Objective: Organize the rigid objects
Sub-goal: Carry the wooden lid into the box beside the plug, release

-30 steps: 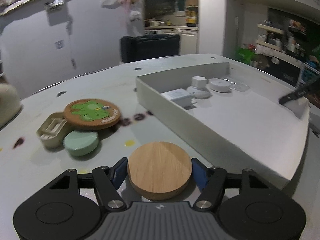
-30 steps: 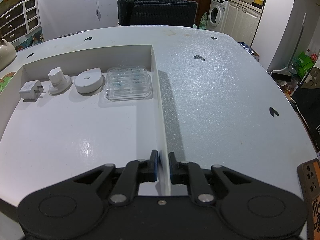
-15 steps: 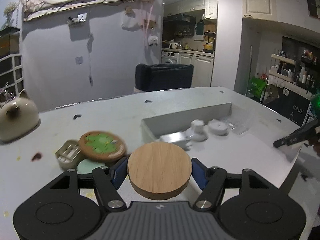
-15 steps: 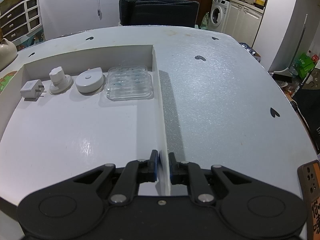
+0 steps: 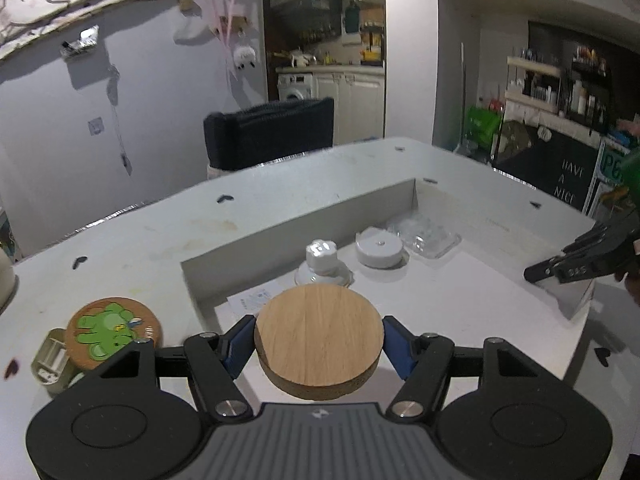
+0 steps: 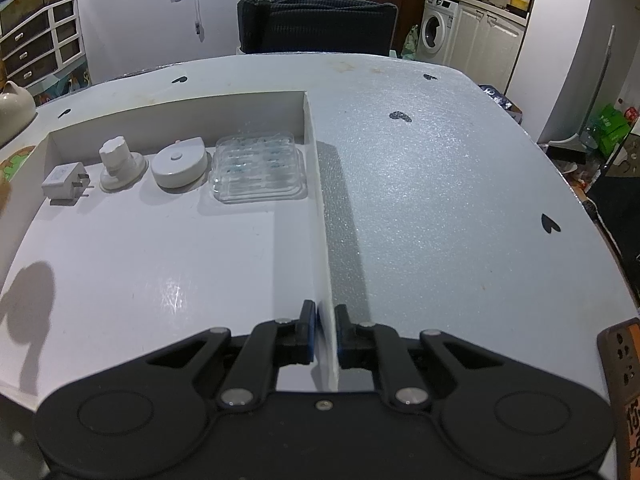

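The left tongs (image 5: 319,346) grasp a round wooden disc (image 5: 319,336) by its rim, both blue pads pressed against opposite edges. The disc hangs clear of the worktop (image 5: 132,248), over the near left corner of a shallow white tray (image 5: 304,222).

The right tongs (image 6: 323,330) are clenched on the tray's right wall (image 6: 320,216), one pad on the inside face and one on the outside, near the wall's front end. In the left wrist view they show at the far right edge, pinching that same wall.

Along the back wall of the tray stand four things in a row: a white plug adapter (image 6: 64,179) at the left, a white knob on a round base (image 6: 120,164) just beside it, a flat white puck (image 6: 178,164), and a clear plastic blister pack (image 6: 258,170) in the right corner. The disc hides most of the adapter in the left wrist view. The front part of the tray floor is bare apart from a round shadow at its left side.

On the worktop left of the tray lies a round coaster with a green cartoon figure (image 5: 114,330), partly over a small beige open box (image 5: 52,362). A dark chair back (image 6: 316,24) stands beyond the worktop's far edge.
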Available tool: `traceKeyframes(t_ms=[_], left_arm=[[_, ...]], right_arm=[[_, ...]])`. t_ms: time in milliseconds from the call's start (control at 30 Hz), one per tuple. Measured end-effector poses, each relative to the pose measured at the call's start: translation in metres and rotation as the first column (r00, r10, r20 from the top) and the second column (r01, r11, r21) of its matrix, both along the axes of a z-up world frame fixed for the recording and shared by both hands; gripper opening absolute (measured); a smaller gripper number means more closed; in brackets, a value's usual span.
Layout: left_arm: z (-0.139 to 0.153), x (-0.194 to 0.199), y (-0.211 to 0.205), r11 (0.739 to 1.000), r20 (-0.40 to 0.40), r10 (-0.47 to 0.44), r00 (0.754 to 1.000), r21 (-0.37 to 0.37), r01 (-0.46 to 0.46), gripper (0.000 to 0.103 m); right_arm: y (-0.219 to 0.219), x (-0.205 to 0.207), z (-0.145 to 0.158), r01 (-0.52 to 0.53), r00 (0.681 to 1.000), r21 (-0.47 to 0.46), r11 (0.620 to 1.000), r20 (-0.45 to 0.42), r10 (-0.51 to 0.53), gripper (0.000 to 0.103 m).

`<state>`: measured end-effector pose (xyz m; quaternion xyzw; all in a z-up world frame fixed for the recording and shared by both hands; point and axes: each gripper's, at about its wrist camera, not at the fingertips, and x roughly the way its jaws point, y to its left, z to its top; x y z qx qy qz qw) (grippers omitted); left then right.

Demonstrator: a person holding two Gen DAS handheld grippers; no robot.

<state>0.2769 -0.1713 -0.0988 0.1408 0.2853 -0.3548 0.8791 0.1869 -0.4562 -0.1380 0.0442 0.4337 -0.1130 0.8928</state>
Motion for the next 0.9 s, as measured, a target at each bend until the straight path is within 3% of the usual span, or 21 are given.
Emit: traceKeyframes(t_ms=[367, 767, 900], left_arm=[[-0.019, 0.013, -0.012, 0.999, -0.036, -0.012, 0.999, 0.051, 0.014, 0.068], [-0.031, 0.034, -0.015, 0.990, -0.039, -0.001, 0.999, 0.143, 0.007, 0.068], [-0.029, 0.037, -0.009, 0.996, -0.062, 0.002, 0.998, 0.086, 0.004, 0.076]], right_arm=[[-0.003, 0.001, 0.004, 0.022, 1.000, 0.040, 0.999, -0.019, -0.022, 0.009], [0.007, -0.020, 0.015, 0.057, 0.998, -0.022, 0.998, 0.014, -0.057, 0.013], [0.015, -0.023, 0.015, 0.081, 0.997, -0.041, 0.996, 0.021, -0.080, 0.009]])
